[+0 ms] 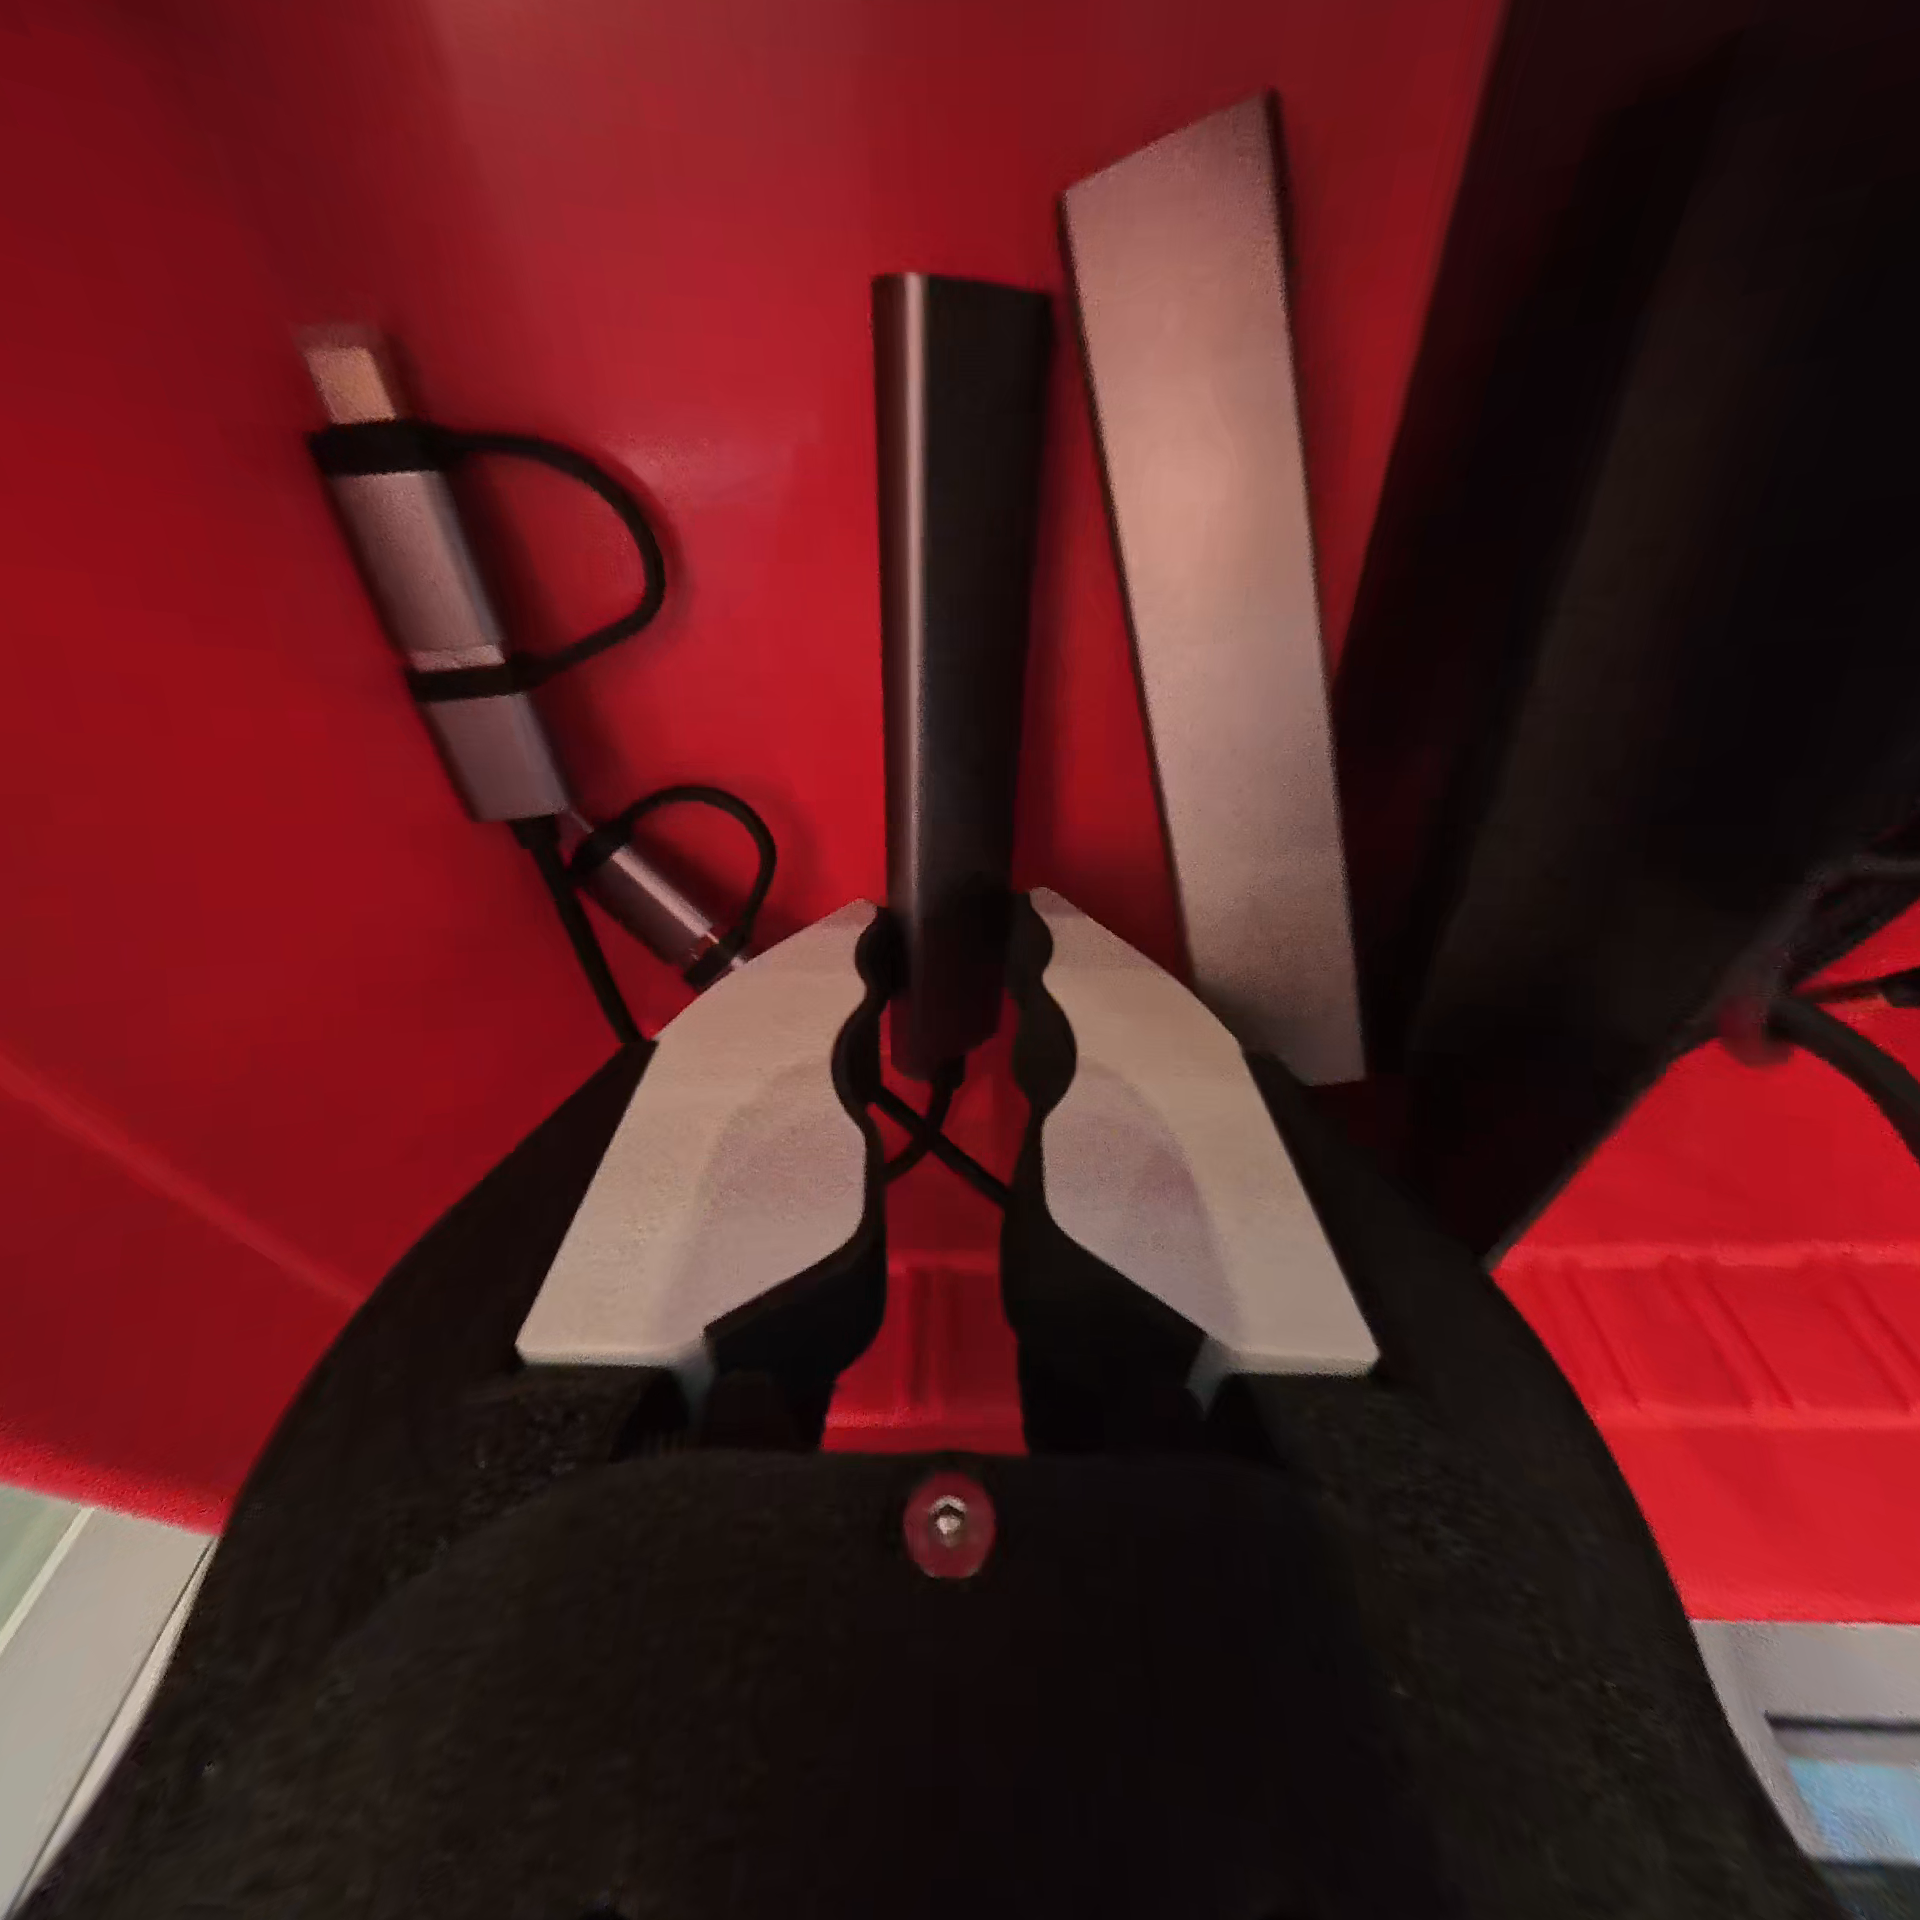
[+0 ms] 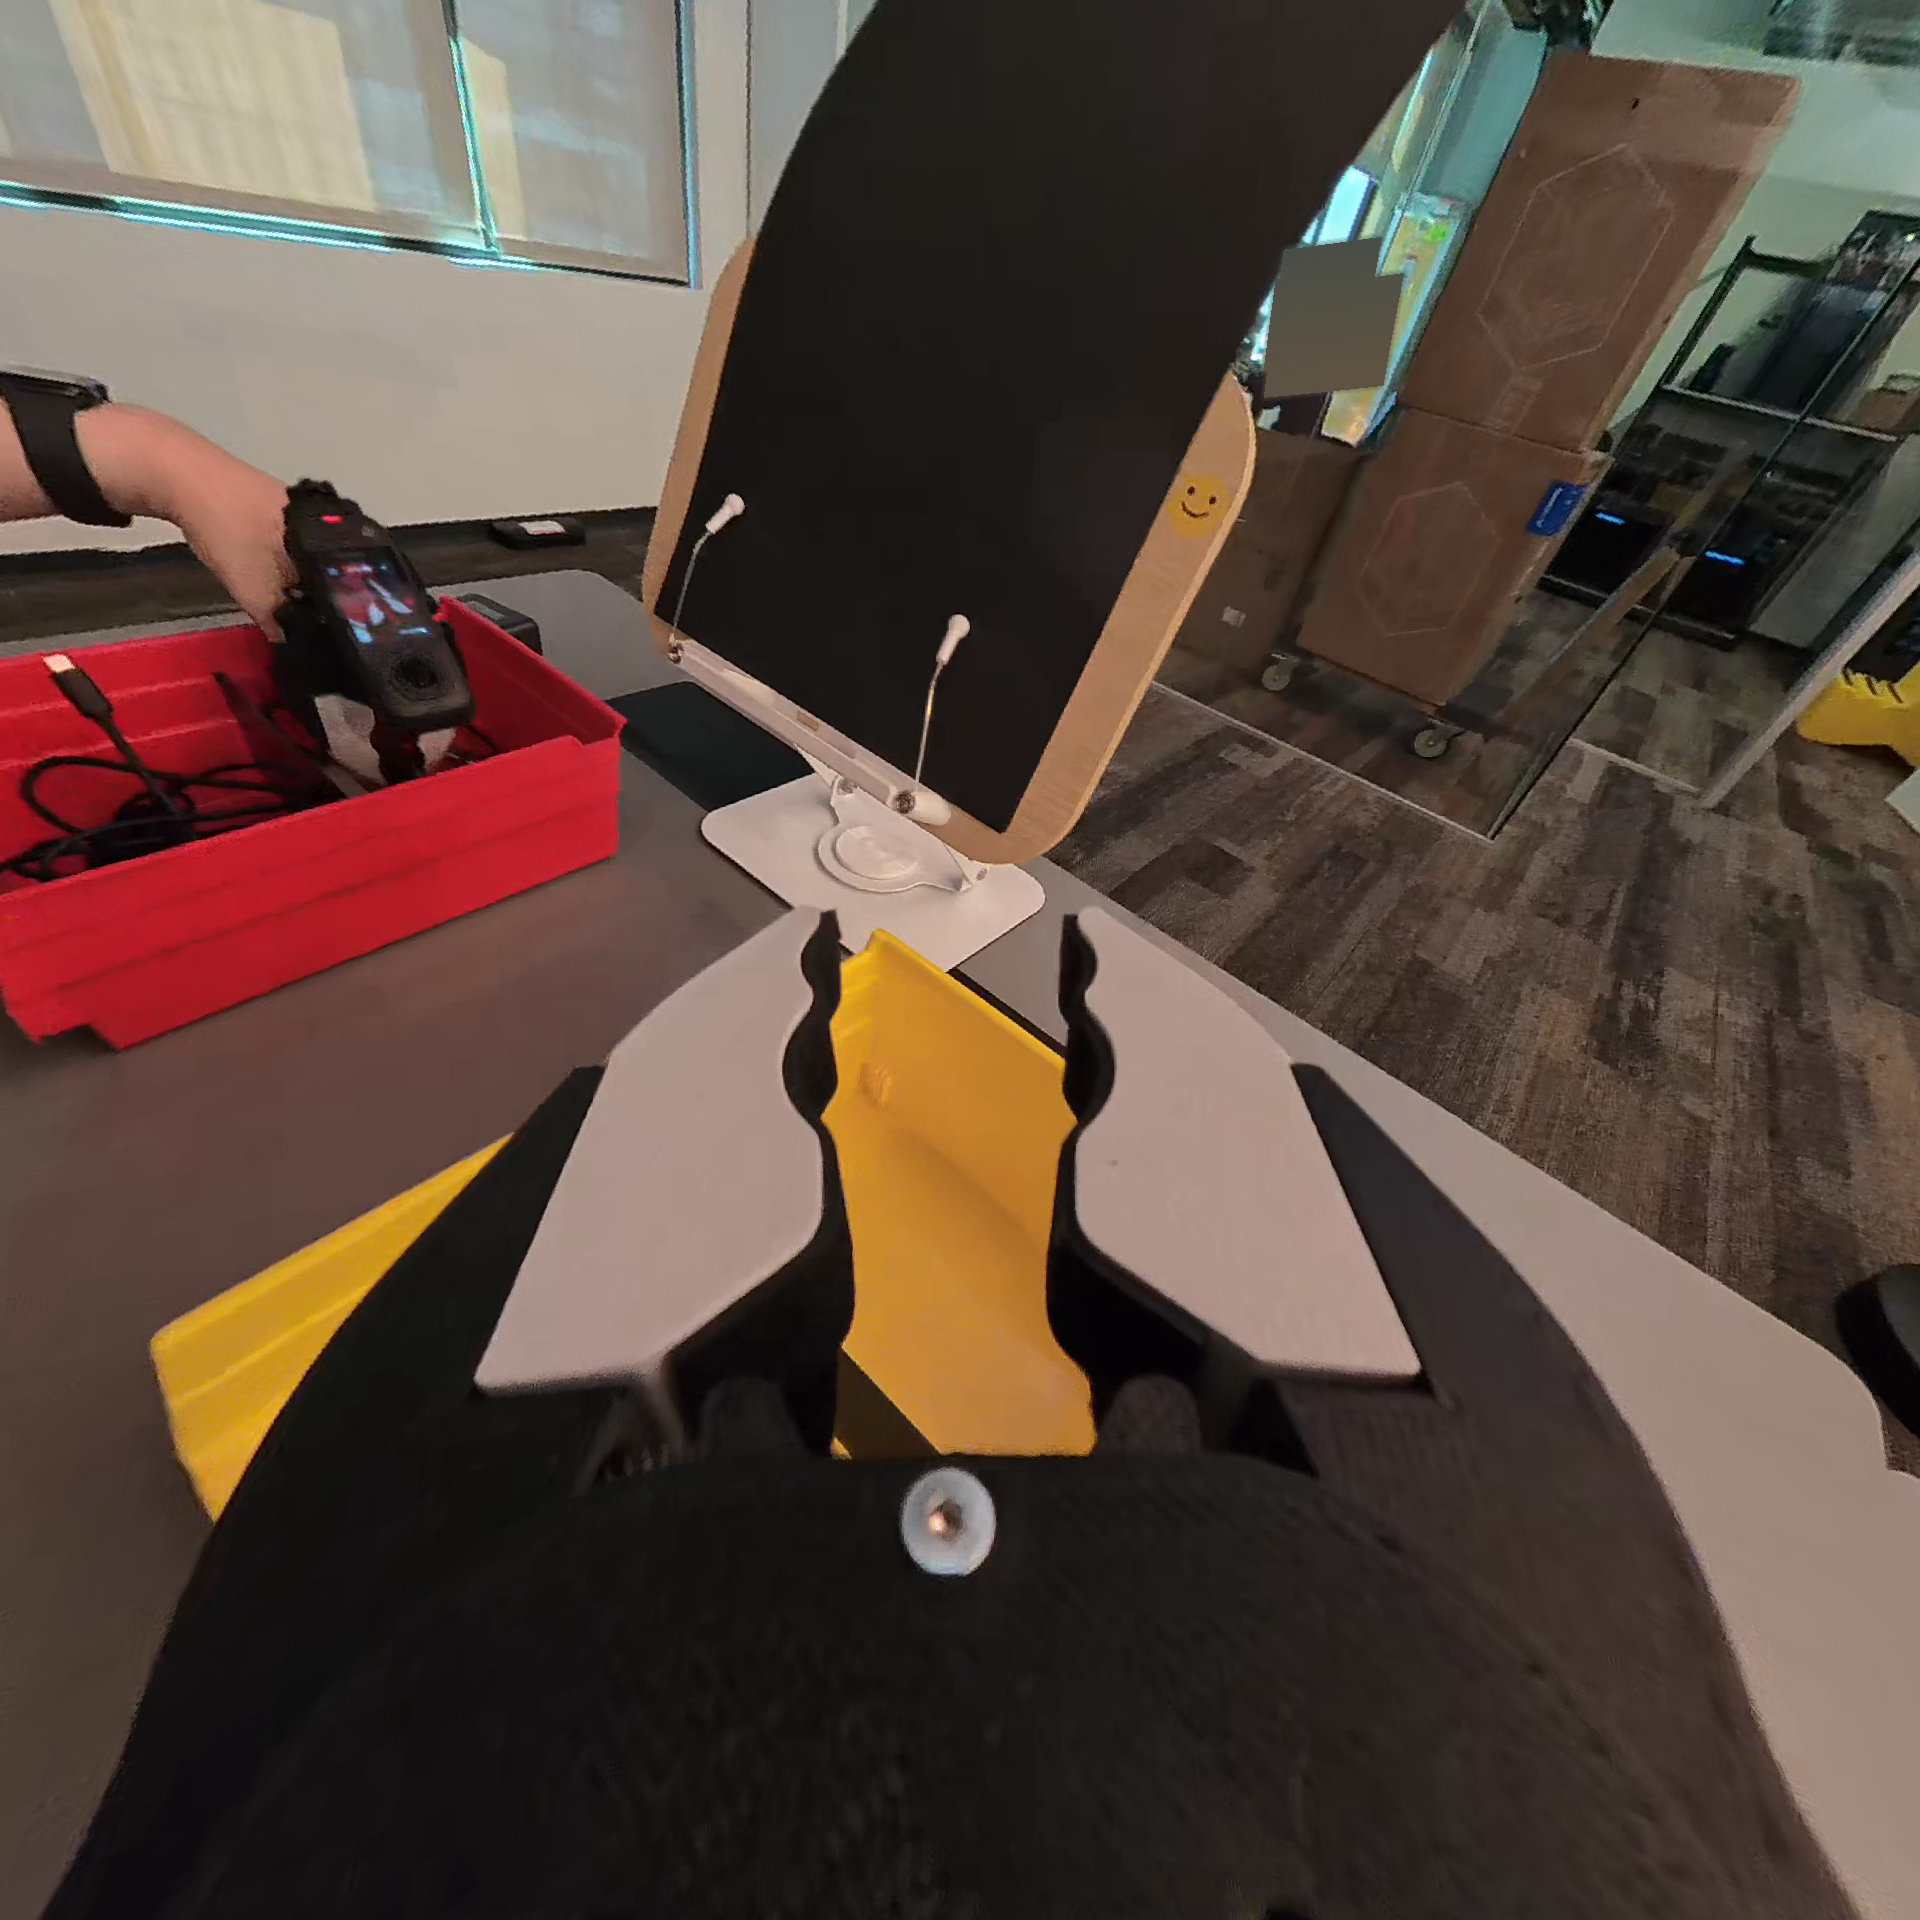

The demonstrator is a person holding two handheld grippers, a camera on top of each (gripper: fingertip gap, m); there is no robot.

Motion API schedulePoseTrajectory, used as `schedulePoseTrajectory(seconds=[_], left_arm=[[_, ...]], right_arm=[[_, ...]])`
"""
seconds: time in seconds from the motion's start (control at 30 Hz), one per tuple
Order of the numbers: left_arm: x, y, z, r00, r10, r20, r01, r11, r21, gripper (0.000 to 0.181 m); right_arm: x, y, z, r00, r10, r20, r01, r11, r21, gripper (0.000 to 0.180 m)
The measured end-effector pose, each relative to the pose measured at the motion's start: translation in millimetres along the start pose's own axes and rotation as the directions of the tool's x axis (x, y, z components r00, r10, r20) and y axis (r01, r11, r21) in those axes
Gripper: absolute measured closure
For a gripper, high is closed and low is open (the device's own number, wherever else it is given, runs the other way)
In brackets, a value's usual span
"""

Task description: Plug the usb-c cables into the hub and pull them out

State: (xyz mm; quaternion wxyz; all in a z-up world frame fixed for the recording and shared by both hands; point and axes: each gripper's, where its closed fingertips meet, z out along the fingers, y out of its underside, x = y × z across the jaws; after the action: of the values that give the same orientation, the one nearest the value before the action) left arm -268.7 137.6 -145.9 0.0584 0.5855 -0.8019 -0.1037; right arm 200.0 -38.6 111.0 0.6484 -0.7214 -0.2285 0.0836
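- The left gripper [image 1: 948, 914] is down inside the red bin [image 1: 623, 208], its two grey fingers clenched around the near end of a slim dark grey hub [image 1: 951, 623], which lies lengthwise on the bin floor pointing away from the camera.
- Thin black cable [image 1: 935, 1132] crosses just behind the hub's gripped end, between the fingers.
- Just right of the hub lies a longer flat grey slab [image 1: 1205, 582], close beside it but angled slightly apart.
- To the left, well clear of the hub, sits a cluster of silver USB connectors [image 1: 436, 582] with black tether loops; a smaller plug [image 1: 665, 914] lies near the left finger's tip.
- A large dark shape [image 1: 1662, 623] fills the right side of the left wrist view; I cannot tell what it is.
- From the right wrist view, the red bin [image 2: 312, 883] stands on the grey table [image 2: 364, 1091], a person's hand [image 2: 239, 540] working the left gripper [image 2: 379, 753] in it; a black cable with a pale plug [image 2: 78, 675] rests at the bin's left.
- The right gripper [image 2: 945, 935] hovers released, fingers spread with nothing between them, above a yellow bin [image 2: 935, 1195].
- Beyond it stands a wood-edged black board on a white stand [image 2: 935, 468], with a yellow smiley sticker [image 2: 1197, 504] on its rim.
- Cardboard boxes [image 2: 1558, 364] are stacked on the floor at the right.
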Motion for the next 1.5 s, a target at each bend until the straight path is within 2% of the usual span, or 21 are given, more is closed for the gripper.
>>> schedulePoseTrajectory(seconds=[0.1, 0.2, 0.3, 0.43, 0.57, 0.7, 0.8, 0.87, 1.0, 1.1, 1.2, 1.27, 1.37, 1.4, 1.5], left_arm=[[0.7, -0.4, -7.3, 0.999, -0.043, 0.016, 0.043, 0.999, 0.004, 0.16], [-4.5, -0.9, -29.4, 0.99, -0.099, 0.102, 0.094, 0.994, 0.057, 0.161], [-10.6, -3.7, -66.9, 0.958, -0.196, 0.21, 0.166, 0.974, 0.154, 0.161], [-5.8, -7.8, -123.7, 0.903, -0.334, 0.27, 0.256, 0.924, 0.285, 0.161], [7.0, -17.7, -183.4, 0.84, -0.385, 0.381, 0.261, 0.904, 0.339, 0.162], [33.0, -48.7, -242.1, 0.815, -0.353, 0.46, 0.184, 0.91, 0.372, 0.162], [55.2, -76.1, -280.9, 0.8, -0.31, 0.514, 0.137, 0.928, 0.347, 0.163], [74.8, -101.0, -298.1, 0.804, -0.245, 0.541, 0.08, 0.947, 0.31, 0.163], [117.1, -158.2, -303.7, 0.88, -0.115, 0.462, -0.038, 0.95, 0.31, 0.163], [135.5, -186.0, -299.0, 0.921, -0.047, 0.386, -0.089, 0.941, 0.327, 0.164], [148.8, -204.3, -293.1, 0.955, -0.013, 0.295, -0.099, 0.927, 0.362, 0.164], [153.7, -211.0, -288.8, 0.964, 0.016, 0.267, -0.117, 0.923, 0.368, 0.164], [157.0, -215.2, -283.9, 0.977, 0.032, 0.212, -0.113, 0.917, 0.383, 0.165], [158.0, -216.0, -282.7, 0.981, 0.032, 0.191, -0.106, 0.915, 0.388, 0.166], [151.7, -216.4, -281.4, 0.973, 0.036, 0.227, -0.125, 0.91, 0.394, 0.163]], right_arm=[[2.0, 4.1, 0.6, 1.0, 0.025, 0.008, -0.024, 1.0, -0.015, 0.139], [-1.7, 0.6, 0.7, 0.999, 0.031, 0.03, -0.031, 1.0, 0.004, 0.139], [-11.0, -5.4, 1.6, 0.997, 0.027, 0.066, -0.029, 0.999, 0.027, 0.14], [-30.6, -15.2, 7.1, 0.993, 0.007, 0.114, -0.015, 0.998, 0.063, 0.141], [-69.8, -28.7, 21.1, 0.978, -0.034, 0.205, 0.011, 0.994, 0.112, 0.143], [-126.7, -46.6, 33.9, 0.938, -0.262, 0.227, 0.202, 0.945, 0.258, 0.145], [-173.6, -52.9, 32.5, 0.841, -0.514, 0.17, 0.421, 0.818, 0.391, 0.14], [-192.5, -54.1, 31.7, 0.766, -0.64, 0.062, 0.561, 0.712, 0.423, 0.134], [-211.5, -59.8, 32.1, 0.656, -0.746, -0.114, 0.714, 0.565, 0.414, 0.119], [-223.4, -53.6, 31.0, 0.609, -0.787, -0.099, 0.733, 0.511, 0.448, 0.122], [-228.1, -51.7, 26.0, 0.638, -0.77, -0.024, 0.67, 0.539, 0.511, 0.138], [-231.6, -44.1, 24.9, 0.62, -0.782, 0.06, 0.656, 0.559, 0.507, 0.152], [-231.1, -34.2, 26.8, 0.558, -0.826, 0.077, 0.714, 0.525, 0.463, 0.155], [-230.4, -32.1, 28.1, 0.559, -0.824, 0.097, 0.716, 0.538, 0.444, 0.156], [-227.9, -31.0, 32.4, 0.665, -0.704, 0.249, 0.595, 0.701, 0.395, 0.156]])
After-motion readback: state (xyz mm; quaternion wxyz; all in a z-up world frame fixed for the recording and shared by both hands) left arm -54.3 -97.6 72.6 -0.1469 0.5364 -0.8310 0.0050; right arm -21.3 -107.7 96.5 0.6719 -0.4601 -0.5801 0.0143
